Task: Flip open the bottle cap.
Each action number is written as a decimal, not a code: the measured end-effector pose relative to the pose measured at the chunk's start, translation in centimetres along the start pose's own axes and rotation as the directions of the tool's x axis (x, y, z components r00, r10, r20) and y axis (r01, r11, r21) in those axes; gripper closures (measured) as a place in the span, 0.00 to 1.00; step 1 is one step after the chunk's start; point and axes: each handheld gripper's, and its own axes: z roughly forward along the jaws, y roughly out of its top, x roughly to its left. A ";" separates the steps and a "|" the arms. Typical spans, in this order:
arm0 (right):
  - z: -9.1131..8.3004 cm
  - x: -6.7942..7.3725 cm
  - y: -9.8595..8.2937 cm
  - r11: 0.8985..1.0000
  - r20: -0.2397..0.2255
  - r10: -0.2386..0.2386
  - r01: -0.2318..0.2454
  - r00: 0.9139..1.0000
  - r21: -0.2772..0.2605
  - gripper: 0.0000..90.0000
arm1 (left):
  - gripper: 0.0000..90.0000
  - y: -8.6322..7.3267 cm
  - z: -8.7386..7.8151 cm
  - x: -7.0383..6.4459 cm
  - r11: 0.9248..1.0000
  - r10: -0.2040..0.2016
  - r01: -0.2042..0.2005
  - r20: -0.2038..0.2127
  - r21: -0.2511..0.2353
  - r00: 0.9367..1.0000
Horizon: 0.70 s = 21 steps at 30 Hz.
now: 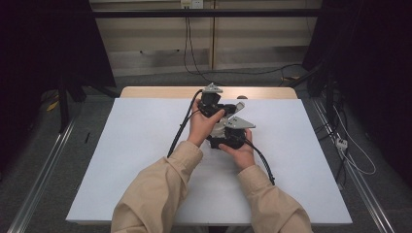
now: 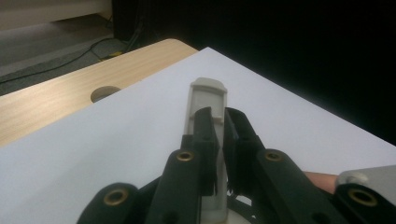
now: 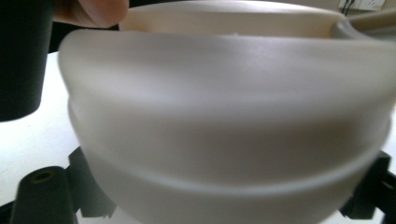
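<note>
The left gripper [image 2: 217, 140] pinches a grey handle [image 2: 208, 100] between its jaws. A pale bowl [image 3: 224, 121] sits between the right jaws, grip unclear; it may slip if the handle twists.

High view looks down the white table [image 1: 145, 145] — both gripper views sit close above it.

Two claws [image 1: 221, 109] [image 1: 228, 130], one pale cup [image 3: 224, 121], one white table [image 1: 136, 160].
</note>
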 end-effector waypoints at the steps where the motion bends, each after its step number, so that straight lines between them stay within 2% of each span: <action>1: 0.0 0.0 0.0 1.000 -0.001 0.008 -0.008 1.000 0.004 0.12 | 0.91 0.0 -0.1 0.0 1.000 -0.007 0.007 0.003 -0.008 1.000; 5: -0.2 -0.3 -0.1 0.999 -0.013 0.035 -0.035 0.999 0.023 0.07 | 0.85 0.2 -0.5 -0.1 1.000 -0.009 0.009 0.001 -0.016 1.000; 7: -0.4 -0.4 -0.1 0.999 -0.005 0.041 -0.041 0.999 0.029 0.05 | 0.82 0.2 -0.9 -0.1 1.000 -0.005 0.005 -0.002 -0.025 1.000; 11: -0.8 -0.6 -0.2 0.998 -0.014 0.056 -0.055 0.998 0.044 0.03 | 0.63 -0.1 -1.9 -0.1 1.000 -0.013 0.013 -0.008 -0.027 1.000; 16: -1.7 -0.7 -0.2 0.996 -0.026 0.060 -0.059 0.998 0.066 0.02 | 0.39 -0.7 -3.4 0.0 0.999 -0.021 0.021 0.003 -0.033 1.000; 19: -2.1 -0.7 -0.2 0.994 -0.035 0.066 -0.063 0.997 0.090 0.02 | 0.30 -1.0 -4.3 -0.1 1.000 -0.012 0.011 -0.008 -0.024 1.000; 21: -2.3 -0.7 -0.2 0.995 -0.031 0.060 -0.057 0.998 0.087 0.02 | 0.29 -1.2 -4.9 -0.2 1.000 -0.001 0.001 -0.007 -0.031 1.000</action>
